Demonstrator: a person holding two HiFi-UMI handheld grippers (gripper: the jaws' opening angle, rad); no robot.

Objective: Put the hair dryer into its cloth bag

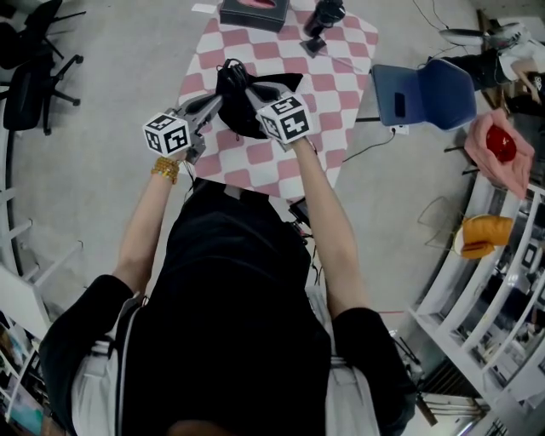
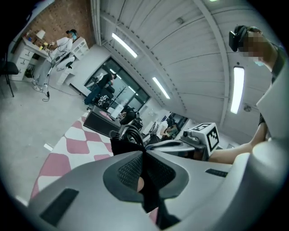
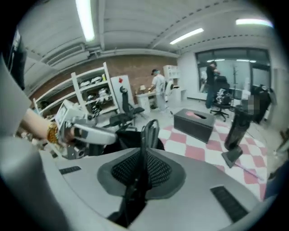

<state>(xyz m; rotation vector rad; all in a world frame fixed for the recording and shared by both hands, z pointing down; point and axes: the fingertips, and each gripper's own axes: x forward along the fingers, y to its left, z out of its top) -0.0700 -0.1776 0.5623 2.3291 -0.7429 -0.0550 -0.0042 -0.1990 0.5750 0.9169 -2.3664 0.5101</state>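
A black cloth bag (image 1: 255,119) hangs over the pink-and-white checked table (image 1: 341,94), held between both grippers. My left gripper (image 1: 223,95) is shut on the bag's left edge; in the left gripper view black cloth (image 2: 149,198) is pinched in my left gripper (image 2: 143,164). My right gripper (image 1: 249,92) is shut on the right edge; in the right gripper view my right gripper (image 3: 141,167) clamps the black cloth (image 3: 131,198). A loop of black cable (image 1: 232,66) sticks up out of the bag's mouth (image 2: 132,133). The hair dryer's body is hidden.
A dark box (image 1: 251,13) with a pink opening and a black upright device (image 1: 324,19) stand at the table's far end. A blue chair (image 1: 426,94) is to the right, black office chairs (image 1: 30,77) to the left, white shelving (image 1: 485,281) at lower right.
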